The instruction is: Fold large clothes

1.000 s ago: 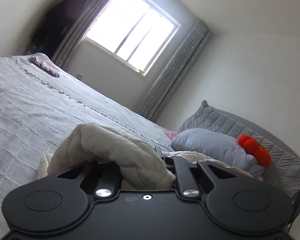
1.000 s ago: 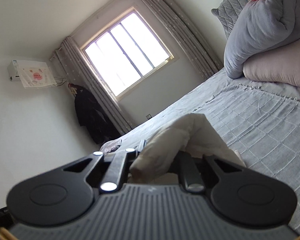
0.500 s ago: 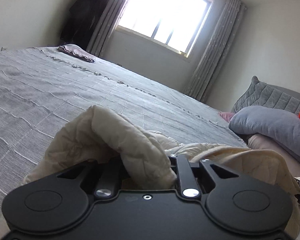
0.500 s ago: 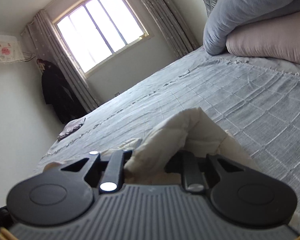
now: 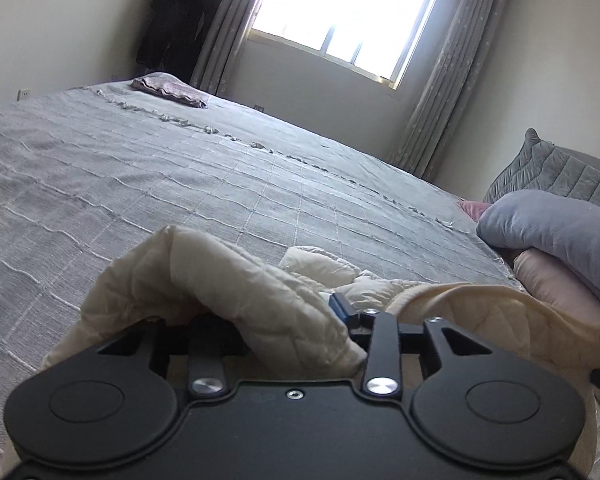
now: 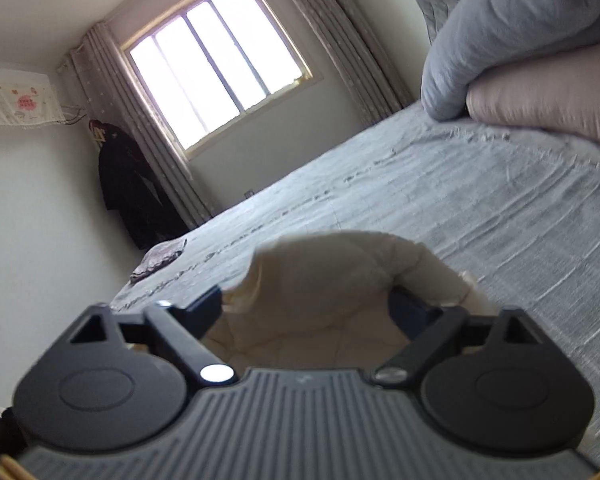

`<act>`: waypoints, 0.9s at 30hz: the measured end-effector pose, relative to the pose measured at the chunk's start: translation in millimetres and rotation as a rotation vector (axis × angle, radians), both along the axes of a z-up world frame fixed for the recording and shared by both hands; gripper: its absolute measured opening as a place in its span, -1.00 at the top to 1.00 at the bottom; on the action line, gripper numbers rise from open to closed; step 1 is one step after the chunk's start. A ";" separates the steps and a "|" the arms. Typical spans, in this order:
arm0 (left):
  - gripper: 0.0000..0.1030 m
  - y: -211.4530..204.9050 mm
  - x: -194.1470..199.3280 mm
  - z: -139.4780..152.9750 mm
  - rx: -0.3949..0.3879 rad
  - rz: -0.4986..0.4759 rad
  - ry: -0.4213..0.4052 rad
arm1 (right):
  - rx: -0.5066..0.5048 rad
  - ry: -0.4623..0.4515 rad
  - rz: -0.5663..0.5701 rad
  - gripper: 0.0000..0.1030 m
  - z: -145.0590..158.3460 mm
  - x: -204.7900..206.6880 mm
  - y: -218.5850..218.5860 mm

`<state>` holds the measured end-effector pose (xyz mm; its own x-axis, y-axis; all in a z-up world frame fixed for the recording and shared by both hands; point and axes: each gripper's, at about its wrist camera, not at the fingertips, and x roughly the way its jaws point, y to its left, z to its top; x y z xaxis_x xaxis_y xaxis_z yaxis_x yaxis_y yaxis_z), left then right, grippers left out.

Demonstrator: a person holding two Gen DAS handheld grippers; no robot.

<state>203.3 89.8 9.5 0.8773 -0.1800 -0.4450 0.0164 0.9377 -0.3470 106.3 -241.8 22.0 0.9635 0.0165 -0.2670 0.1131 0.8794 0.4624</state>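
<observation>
Tongs: two, (image 5: 274, 320) (image 6: 306, 308); one cream garment (image 5: 220, 276); two pillows (image 5: 560, 236).

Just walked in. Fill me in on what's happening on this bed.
A person is folding a cream quilted garment on the grey bedspread, one handheld gripper per hand. The left gripper is clamped on a bunched fold. The right gripper has its fingers spread, the fabric lying loose between them.

Garment (image 5: 236, 280) on bed (image 5: 180, 184), pillows (image 5: 560, 232) right, window (image 5: 340, 8) behind.
</observation>
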 end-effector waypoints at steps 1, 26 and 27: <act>0.01 -2.4 -4.7 4.0 0.019 -0.003 -0.005 | -0.045 -0.018 -0.013 -0.95 7.2 -6.9 1.3; -1.00 -17.3 -25.1 -47.6 0.318 -0.100 0.042 | -0.188 0.442 -0.086 -0.99 -65.2 6.4 -24.6; -1.00 -16.7 -25.1 -46.1 0.321 -0.110 0.046 | -0.188 0.435 -0.100 -0.99 -61.8 5.0 -25.6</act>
<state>178.2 73.1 -36.5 0.8379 -0.1170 -0.5332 0.1151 0.9927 -0.0370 111.2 -267.3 -39.8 0.7563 -0.1577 -0.6350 0.3487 0.9183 0.1873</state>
